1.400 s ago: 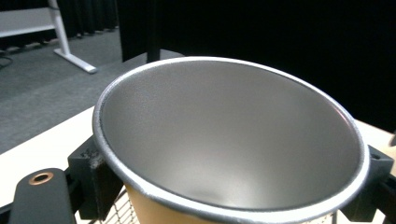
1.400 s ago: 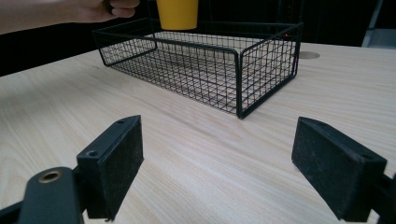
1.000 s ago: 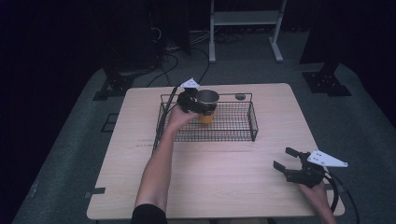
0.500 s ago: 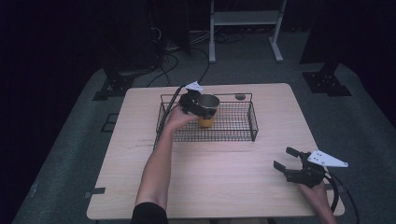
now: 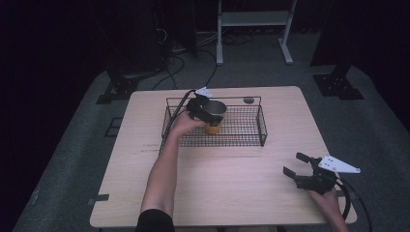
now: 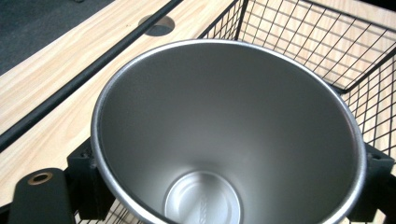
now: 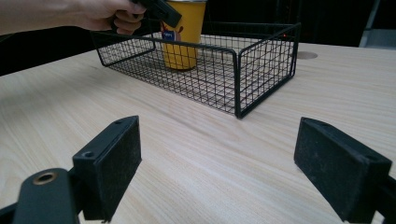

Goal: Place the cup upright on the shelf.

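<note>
A yellow cup (image 5: 212,128) with a steel inside (image 6: 224,140) stands upright in the left half of a black wire basket (image 5: 263,128). My left gripper (image 5: 209,113) is shut on the cup near its rim, one jaw on each side. From the right gripper view the cup (image 7: 184,37) shows low inside the basket (image 7: 261,74), with the hand and left gripper (image 7: 159,9) above it. My right gripper (image 5: 294,163) stands open over the bare table near the front right corner, and nothing lies between its jaws (image 7: 219,158).
The basket sits at the back middle of the wooden table (image 5: 232,193). A round cable hole (image 5: 248,100) lies just behind it. Off the table's far side are a white stand (image 5: 251,19) and cables on the dark floor.
The left gripper has come down a little with the cup into the basket. The right gripper has stayed where it was, open.
</note>
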The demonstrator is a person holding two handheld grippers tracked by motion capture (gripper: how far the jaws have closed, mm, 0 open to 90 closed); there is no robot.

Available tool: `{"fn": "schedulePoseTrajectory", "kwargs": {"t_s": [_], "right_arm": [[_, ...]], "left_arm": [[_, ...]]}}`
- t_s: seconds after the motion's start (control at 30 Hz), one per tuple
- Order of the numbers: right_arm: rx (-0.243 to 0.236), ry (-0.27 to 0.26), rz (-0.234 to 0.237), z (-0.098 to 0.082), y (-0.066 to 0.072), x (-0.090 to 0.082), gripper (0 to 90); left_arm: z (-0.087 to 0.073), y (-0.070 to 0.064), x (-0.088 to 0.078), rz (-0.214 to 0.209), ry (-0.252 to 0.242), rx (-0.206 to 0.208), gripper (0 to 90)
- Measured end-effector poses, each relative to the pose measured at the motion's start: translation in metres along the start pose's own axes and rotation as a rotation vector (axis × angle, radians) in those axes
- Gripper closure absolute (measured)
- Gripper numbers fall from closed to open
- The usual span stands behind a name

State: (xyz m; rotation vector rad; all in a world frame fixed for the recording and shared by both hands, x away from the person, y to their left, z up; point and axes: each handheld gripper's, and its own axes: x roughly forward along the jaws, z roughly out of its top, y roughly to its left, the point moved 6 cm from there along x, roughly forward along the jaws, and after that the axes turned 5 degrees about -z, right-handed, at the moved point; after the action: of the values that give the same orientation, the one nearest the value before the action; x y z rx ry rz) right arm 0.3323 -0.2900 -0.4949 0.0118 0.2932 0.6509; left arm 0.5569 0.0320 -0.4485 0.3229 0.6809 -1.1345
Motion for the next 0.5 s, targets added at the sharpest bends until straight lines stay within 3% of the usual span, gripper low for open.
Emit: {"fn": "schedulePoseTrajectory", "kwargs": {"t_s": [0.2, 0.5], "right_arm": [[-0.005, 0.001, -0.002, -0.0001, 0.0004, 0.0003, 13.9], [-0.004, 0.002, -0.001, -0.0002, 0.0004, 0.0003, 13.9]], "left_arm": [[-0.0008, -0.0016, -0.0010, 0.031, 0.028, 0.037, 8.1], [-0.0041, 0.0020, -0.0027, 0.056, 0.017, 0.017, 2.8]]}}
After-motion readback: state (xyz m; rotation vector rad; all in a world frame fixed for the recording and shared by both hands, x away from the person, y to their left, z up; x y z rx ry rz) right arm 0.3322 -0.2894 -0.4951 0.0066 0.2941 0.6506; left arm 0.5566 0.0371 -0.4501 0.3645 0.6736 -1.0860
